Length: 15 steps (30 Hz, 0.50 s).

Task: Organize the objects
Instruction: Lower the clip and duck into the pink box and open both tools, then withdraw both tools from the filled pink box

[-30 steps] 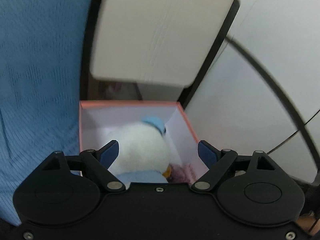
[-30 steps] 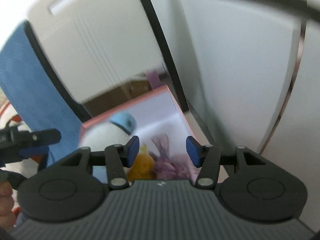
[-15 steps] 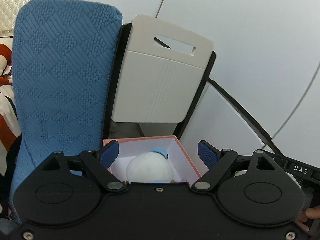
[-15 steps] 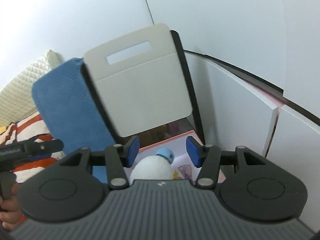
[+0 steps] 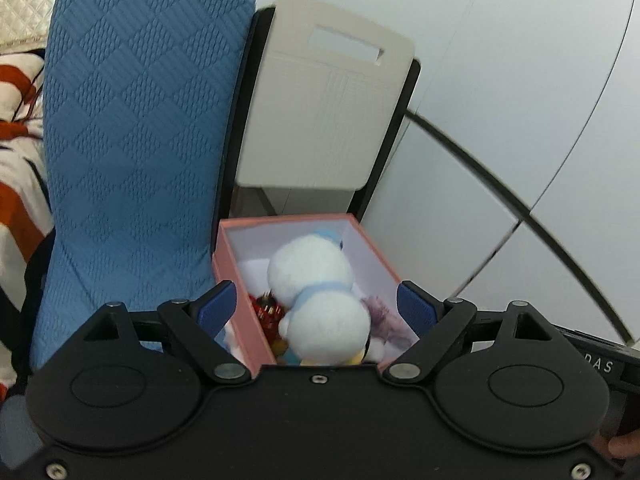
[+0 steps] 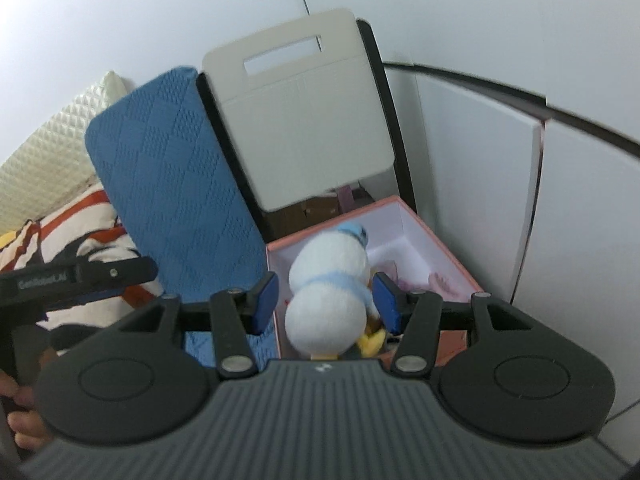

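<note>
Left wrist view: I hover my left hand-held gripper (image 5: 316, 306), jaws wide and empty, above the pink box (image 5: 236, 280) holding the white plush duck (image 5: 316, 280) beside a blue chair (image 5: 136, 140). My right hand-held gripper (image 6: 326, 300) stands half-spread, gripping nothing. Best approach: steady both before reaching for anything.

Plush toy (image 5: 316, 292) in box (image 5: 236, 280)

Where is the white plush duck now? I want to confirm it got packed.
In both wrist views the white plush duck lies inside the pink box, right of the blue cushion, below the beige chair back.
</note>
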Motion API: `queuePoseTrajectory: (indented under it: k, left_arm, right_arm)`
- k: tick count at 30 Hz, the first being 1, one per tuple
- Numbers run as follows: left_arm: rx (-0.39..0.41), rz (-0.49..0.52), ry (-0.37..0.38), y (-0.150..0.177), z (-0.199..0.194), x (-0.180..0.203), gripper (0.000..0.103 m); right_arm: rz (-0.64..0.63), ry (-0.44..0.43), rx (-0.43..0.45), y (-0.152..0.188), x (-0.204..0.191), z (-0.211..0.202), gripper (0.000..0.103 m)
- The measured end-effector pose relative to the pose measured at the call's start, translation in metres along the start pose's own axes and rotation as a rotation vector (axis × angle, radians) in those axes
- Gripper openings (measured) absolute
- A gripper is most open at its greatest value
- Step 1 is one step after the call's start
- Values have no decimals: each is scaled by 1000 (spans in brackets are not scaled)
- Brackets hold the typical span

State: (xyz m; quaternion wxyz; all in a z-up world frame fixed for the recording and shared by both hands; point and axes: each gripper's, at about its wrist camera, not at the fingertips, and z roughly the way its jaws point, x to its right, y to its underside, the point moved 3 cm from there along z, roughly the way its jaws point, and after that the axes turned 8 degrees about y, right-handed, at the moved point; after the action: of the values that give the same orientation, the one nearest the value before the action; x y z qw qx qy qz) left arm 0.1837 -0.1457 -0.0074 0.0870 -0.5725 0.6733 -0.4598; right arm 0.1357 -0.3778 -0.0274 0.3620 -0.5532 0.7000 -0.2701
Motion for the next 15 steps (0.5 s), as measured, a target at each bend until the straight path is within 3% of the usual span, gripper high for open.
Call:
queuePoseTrajectory:
  k: [10,15]
  left_arm:
    - [-25,-1,9,43,9,-22,90]
    - [4,58,-37,50,13,-27,99]
  right_arm:
    - [0,36,-50,52,-3,22,55]
    - [-4,39,-77,65,-5,39,61]
